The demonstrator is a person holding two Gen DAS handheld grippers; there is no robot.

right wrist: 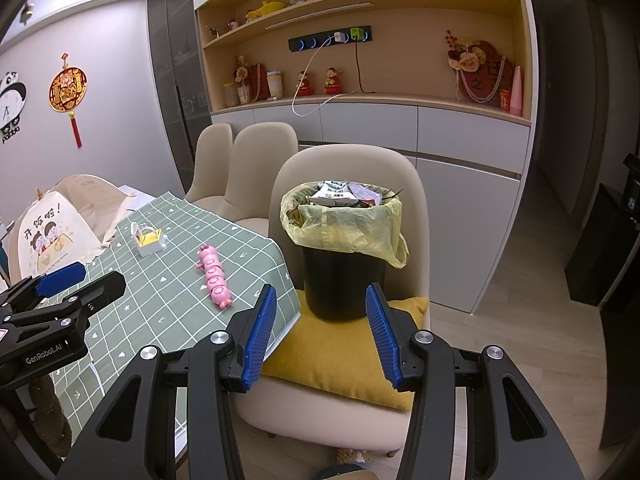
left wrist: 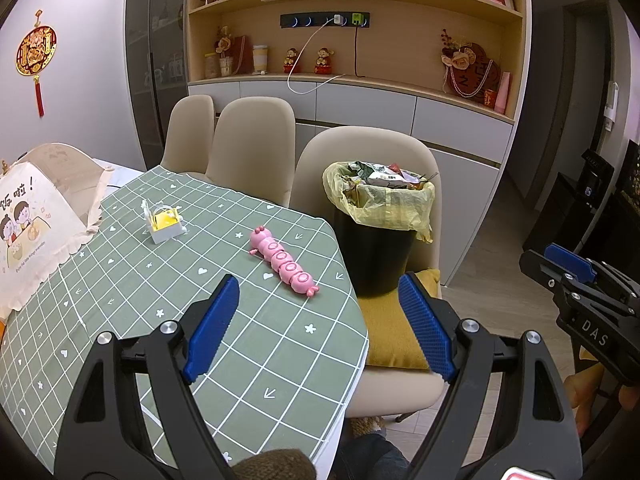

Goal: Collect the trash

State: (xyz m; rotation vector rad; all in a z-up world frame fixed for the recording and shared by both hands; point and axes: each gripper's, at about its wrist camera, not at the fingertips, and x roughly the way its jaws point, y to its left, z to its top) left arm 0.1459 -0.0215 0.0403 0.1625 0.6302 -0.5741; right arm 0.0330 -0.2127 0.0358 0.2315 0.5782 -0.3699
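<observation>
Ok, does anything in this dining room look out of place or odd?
Yes: the black bin with a yellow liner stands on a chair's mustard cushion, not the floor, and is heaped with wrappers above its rim.

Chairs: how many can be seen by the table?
3. The nearest chair holds a yellow cushion and the bin. Two more stand behind it along the table. Others may be hidden.

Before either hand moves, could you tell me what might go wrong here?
1. The bin stands on a soft yellow cushion on a chair, so a nudge may tip it.
2. Its trash is heaped to the rim; more may spill.
3. The pink toy might be binned by mistake.
</observation>
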